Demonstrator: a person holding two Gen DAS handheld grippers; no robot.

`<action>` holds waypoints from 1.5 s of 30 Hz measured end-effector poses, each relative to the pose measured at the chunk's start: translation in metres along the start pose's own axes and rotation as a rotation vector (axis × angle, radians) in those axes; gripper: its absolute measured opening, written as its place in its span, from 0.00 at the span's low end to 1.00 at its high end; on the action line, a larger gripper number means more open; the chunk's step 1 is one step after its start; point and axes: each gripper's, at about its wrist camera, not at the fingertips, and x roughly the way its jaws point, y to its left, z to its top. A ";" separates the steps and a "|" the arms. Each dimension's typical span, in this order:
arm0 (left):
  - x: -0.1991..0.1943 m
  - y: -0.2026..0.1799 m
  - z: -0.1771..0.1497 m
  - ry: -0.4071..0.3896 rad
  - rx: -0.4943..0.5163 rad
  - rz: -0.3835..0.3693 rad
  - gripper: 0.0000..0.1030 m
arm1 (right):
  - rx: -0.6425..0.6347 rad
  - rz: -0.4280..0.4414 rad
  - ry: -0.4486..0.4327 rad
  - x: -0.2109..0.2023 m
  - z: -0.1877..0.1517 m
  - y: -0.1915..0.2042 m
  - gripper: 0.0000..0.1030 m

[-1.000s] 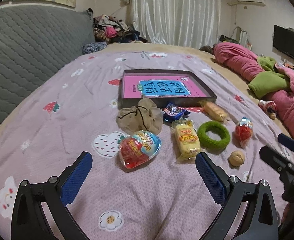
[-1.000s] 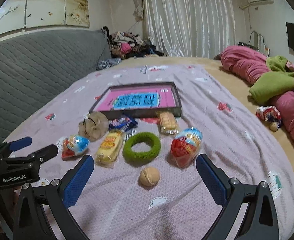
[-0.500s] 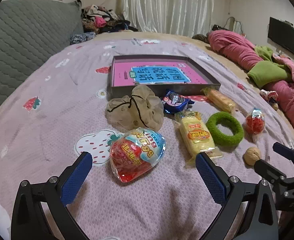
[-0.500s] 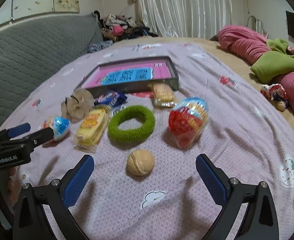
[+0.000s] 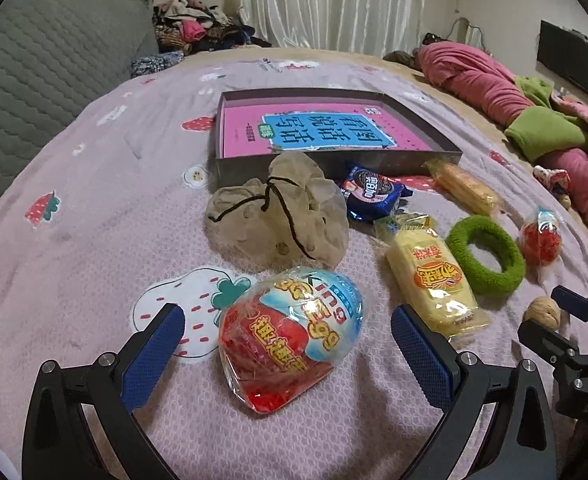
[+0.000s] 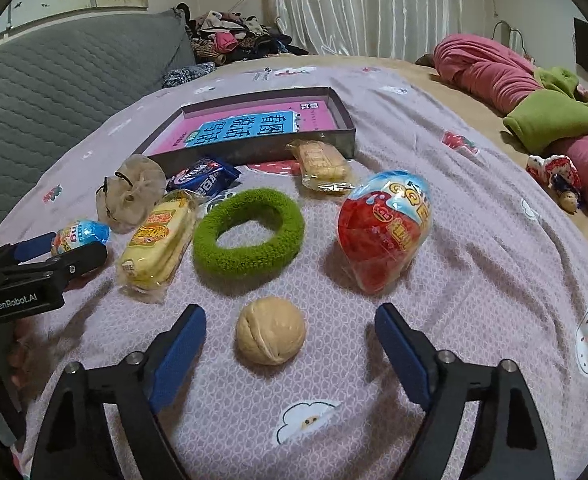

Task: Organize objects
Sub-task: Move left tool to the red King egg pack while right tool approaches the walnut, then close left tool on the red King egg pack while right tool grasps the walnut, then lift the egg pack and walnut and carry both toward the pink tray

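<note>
The right gripper (image 6: 289, 338) hangs low over the bedspread (image 6: 474, 280) with its jaws closing; the walnut (image 6: 270, 330) sits on the cloth between them, but both pads stand clear of it, so nothing is gripped yet. The left gripper (image 5: 285, 344) is spread wide on either side of a large plastic surprise egg (image 5: 289, 340), red below and blue on top, and its pads are likewise apart from the wrapper. Beyond the fingers the other items lie loose in a scatter: a second surprise egg (image 6: 384, 236), a green fuzzy ring (image 6: 249, 236), a yellow wrapped cake (image 6: 155, 246), a blue cookie packet (image 6: 203, 176), a small wrapped cracker pack (image 6: 320, 162) resting against the box wall, and a beige drawstring pouch (image 5: 277, 212) just in front of the box. The shallow dark box (image 5: 334, 160) sits farther back on the bed, holding only a pink booklet (image 5: 314, 132) with blue lettering; none of the loose items is inside it. By my reading, the sorting has barely begun: assuming the box is where things go, every object is left to collect, and the step in hand is a first pair of pickups, the walnut on the right and the egg on the left.
</note>
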 end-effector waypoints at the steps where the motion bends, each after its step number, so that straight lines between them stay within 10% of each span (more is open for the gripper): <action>1: 0.001 0.000 0.000 0.000 0.002 -0.005 1.00 | 0.000 0.002 0.002 0.001 0.000 0.000 0.79; 16: 0.006 -0.006 0.004 -0.004 0.038 -0.037 0.91 | -0.015 0.014 0.008 0.004 -0.001 0.006 0.67; 20: 0.009 -0.005 0.004 0.002 0.040 -0.051 0.71 | -0.010 0.018 0.009 0.005 0.000 0.005 0.60; 34: 0.008 -0.010 0.001 0.011 0.069 -0.056 0.70 | -0.073 0.034 0.007 0.003 -0.001 0.015 0.32; 45: 0.004 -0.011 -0.001 0.015 0.060 -0.051 0.69 | -0.091 0.086 0.004 -0.006 -0.003 0.019 0.32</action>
